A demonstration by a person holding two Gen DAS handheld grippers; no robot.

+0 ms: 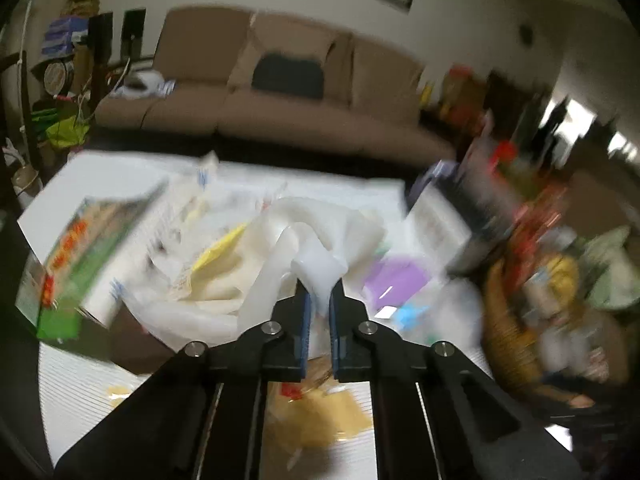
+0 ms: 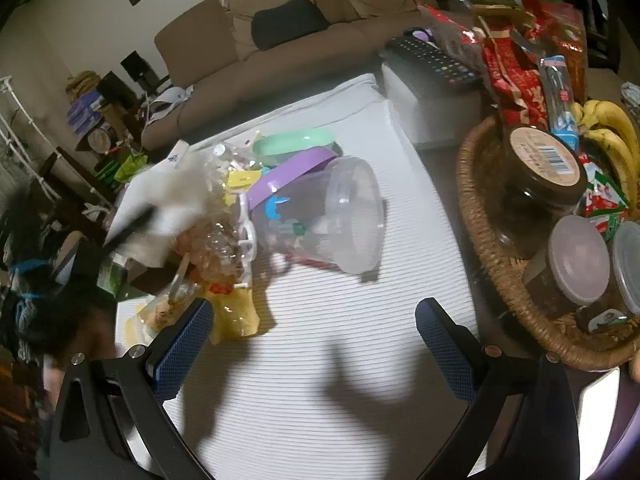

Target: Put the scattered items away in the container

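Observation:
My left gripper [image 1: 319,300] is shut on a crumpled white paper tissue [image 1: 320,236], held above the white mat; the view is motion-blurred. The tissue also shows in the right wrist view [image 2: 160,212], blurred, at the left. My right gripper [image 2: 314,328] is open and empty above the white ribbed mat [image 2: 320,340]. A clear plastic cup [image 2: 332,220] lies on its side with a purple lid [image 2: 288,172] and a green lid [image 2: 294,140] behind it. Clear and yellow snack wrappers [image 2: 224,256] lie left of the cup. A woven basket [image 2: 492,260] stands at the right.
The basket holds jars [image 2: 544,164], bananas [image 2: 612,128] and red snack packs [image 2: 516,76]. A remote [image 2: 434,56] lies on a white box behind. A green-and-orange box [image 1: 76,264] sits at the left. A brown sofa [image 1: 280,92] stands beyond the table.

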